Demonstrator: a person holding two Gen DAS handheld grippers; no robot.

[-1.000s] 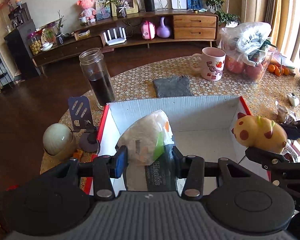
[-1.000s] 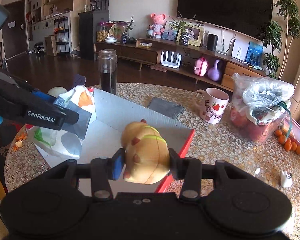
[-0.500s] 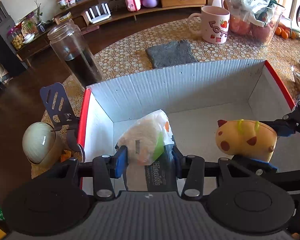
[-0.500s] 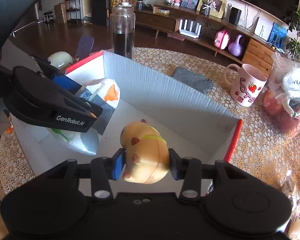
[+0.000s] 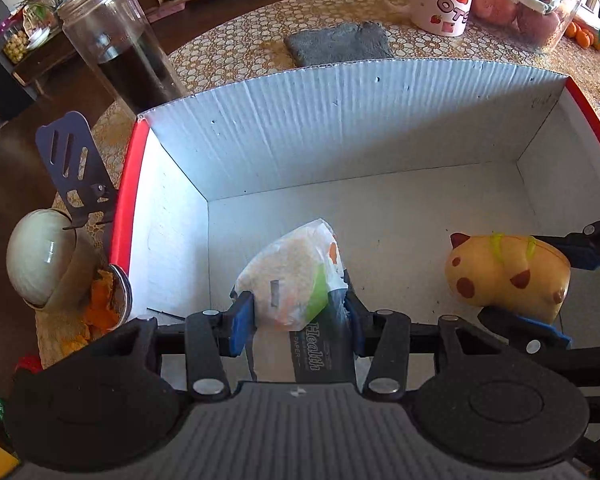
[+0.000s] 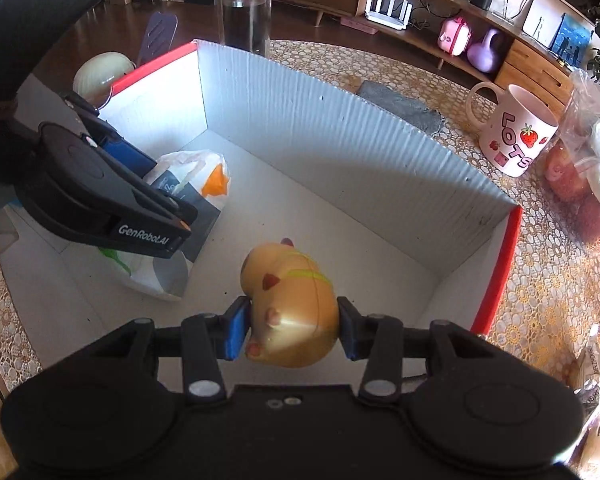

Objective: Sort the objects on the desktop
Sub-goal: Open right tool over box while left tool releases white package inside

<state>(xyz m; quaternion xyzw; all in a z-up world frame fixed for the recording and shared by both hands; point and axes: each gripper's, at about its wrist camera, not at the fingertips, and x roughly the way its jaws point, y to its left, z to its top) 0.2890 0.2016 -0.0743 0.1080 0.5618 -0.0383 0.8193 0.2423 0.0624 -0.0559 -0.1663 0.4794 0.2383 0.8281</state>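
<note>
Grippers lowered into the box for release: left gripper, jaws opening around the tissue pack; right gripper clamped on the yellow toy.

A white tissue pack with orange and green print and a dark label hangs low inside the box, a white-walled, red-edged carton on the table. Beside it, a yellow squishy toy with brown spots hangs just above the box floor.
</note>
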